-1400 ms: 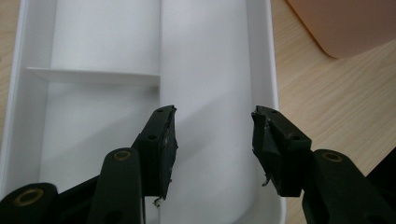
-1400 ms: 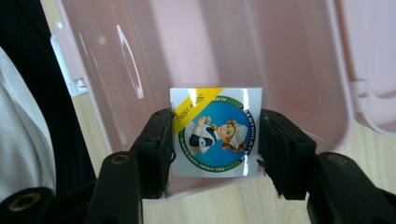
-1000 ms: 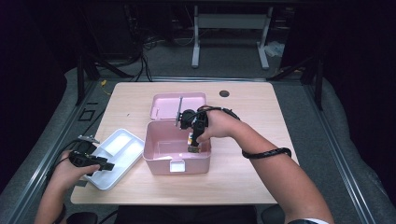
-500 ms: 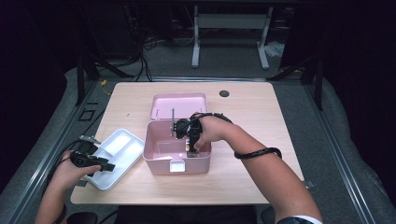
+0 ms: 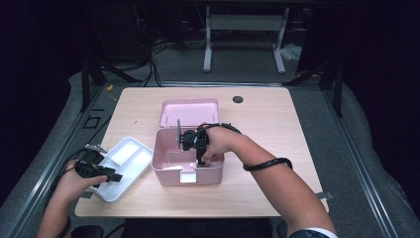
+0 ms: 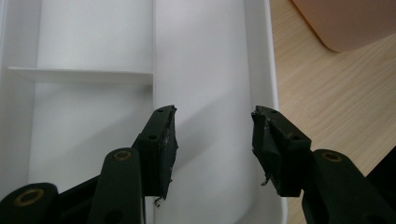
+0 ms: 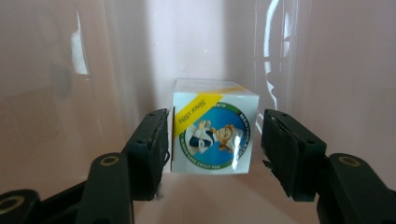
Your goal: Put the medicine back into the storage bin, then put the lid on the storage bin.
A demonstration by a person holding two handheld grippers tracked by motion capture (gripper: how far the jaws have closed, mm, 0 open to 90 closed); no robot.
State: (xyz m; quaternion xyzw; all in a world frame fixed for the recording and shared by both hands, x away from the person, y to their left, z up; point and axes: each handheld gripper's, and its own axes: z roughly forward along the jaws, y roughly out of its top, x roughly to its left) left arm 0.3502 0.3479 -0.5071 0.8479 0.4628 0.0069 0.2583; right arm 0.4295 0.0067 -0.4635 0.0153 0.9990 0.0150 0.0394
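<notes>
Pink plastic storage box [image 5: 168,171] at the wooden table's [image 5: 277,129] near edge, my right gripper [image 7: 212,140] inside, jaws just widened off the small printed carton [image 7: 212,133] against its back wall, gaps either side, my left gripper [image 6: 212,140] half-open, empty, over the white divided tray [image 6: 93,56], by its right rim.

Small carton [image 7: 212,133] inside box [image 5: 163,171], tray [image 5: 126,166] just left, lid [image 5: 190,111] seemingly behind.

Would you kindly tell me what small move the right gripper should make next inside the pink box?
Probably lift straight out. The right gripper has just been opening its jaws; the small carton sits between them on the pink box floor, with a gap at the right jaw.
</notes>
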